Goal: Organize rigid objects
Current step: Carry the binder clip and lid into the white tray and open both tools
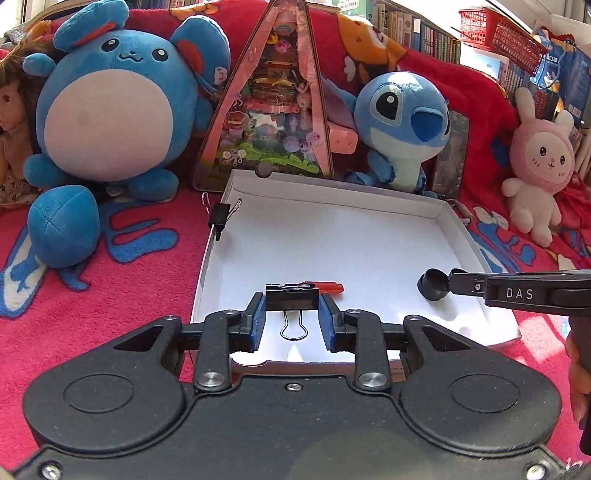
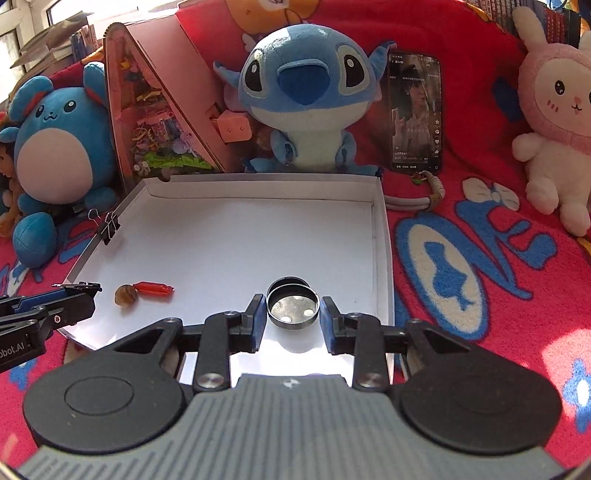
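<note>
Nearest in the left wrist view, the left tool is clenched on a black binder clip, its blue pads pressing the clip's two ends while a wire handle loop hangs down between the fingers. In the right wrist view, the right tool grips a small round black tin by its rim; the tin's open side faces the camera and shows a shiny bottom. Both tools are over the near part of a shallow white box lid that lies on a red blanket with blue and white patterns.

Inside the lid, just past the left tool, lie a small red wrapped piece and, touching its end, a brown rounded nut-like thing. Farther back, a second binder clip is clamped on the lid's left wall.

Behind the lid stand a pink triangular toy box, a blue plush with big dark eyes and a round blue plush with a pale belly to the left. A phone with a lit screen leans beside the big-eyed plush. A pink rabbit plush sits far right. A red basket and rows of books fill the back.
</note>
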The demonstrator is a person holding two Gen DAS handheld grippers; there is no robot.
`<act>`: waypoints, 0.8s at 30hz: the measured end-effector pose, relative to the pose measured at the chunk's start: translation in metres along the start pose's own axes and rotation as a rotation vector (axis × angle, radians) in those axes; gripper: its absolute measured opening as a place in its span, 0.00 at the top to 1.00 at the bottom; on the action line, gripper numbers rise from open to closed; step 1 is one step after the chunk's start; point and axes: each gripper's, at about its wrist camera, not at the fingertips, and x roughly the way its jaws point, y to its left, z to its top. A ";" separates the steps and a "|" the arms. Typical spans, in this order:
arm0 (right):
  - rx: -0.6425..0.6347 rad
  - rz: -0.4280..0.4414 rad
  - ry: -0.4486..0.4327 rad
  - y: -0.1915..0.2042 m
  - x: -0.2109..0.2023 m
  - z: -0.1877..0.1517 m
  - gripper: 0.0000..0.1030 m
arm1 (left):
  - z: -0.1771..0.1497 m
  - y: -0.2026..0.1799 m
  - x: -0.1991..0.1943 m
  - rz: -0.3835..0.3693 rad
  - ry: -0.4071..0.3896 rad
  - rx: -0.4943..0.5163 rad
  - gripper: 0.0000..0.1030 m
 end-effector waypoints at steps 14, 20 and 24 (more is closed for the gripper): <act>-0.015 -0.030 0.031 0.009 0.021 0.008 0.64 | -0.005 0.000 0.022 0.030 0.020 0.006 0.72; -0.014 -0.028 0.035 0.009 0.024 0.009 0.64 | -0.005 -0.001 0.025 0.030 0.026 0.004 0.72; -0.015 -0.027 0.035 0.009 0.025 0.010 0.64 | -0.006 0.000 0.029 0.032 0.029 -0.003 0.72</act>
